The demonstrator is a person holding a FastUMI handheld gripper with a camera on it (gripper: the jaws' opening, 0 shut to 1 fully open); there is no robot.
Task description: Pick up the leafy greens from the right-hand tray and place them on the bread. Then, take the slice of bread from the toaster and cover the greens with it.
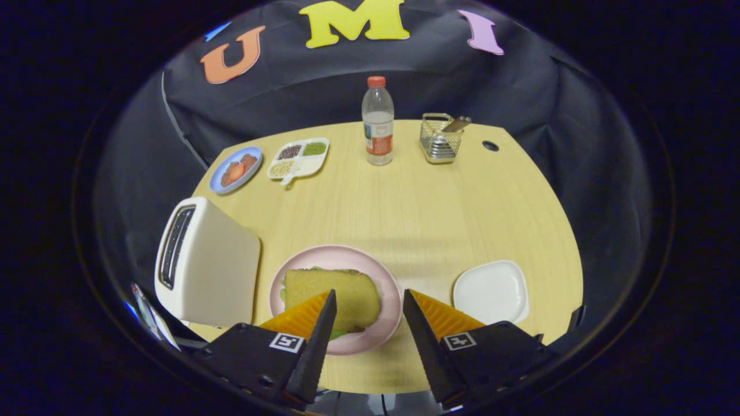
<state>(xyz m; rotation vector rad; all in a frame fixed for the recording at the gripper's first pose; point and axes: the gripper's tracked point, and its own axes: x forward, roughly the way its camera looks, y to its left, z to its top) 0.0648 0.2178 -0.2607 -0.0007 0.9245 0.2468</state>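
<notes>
The gripper [367, 300] hangs with its fingers spread apart and nothing between them but bare wooden table [433, 214]. Just ahead of the left finger, partly behind its tip, the top slice of bread [341, 292] lies on the pink plate [390, 289], with leafy greens [283, 293] peeking out at its edges. Left of the fingers stands the white toaster [205, 263]. Just beyond the right finger sits the white tray [491, 292]. Well beyond the fingers stand a water bottle [377, 124], a wire basket [440, 138], a divided dish [298, 157] and a blue plate [236, 169].
</notes>
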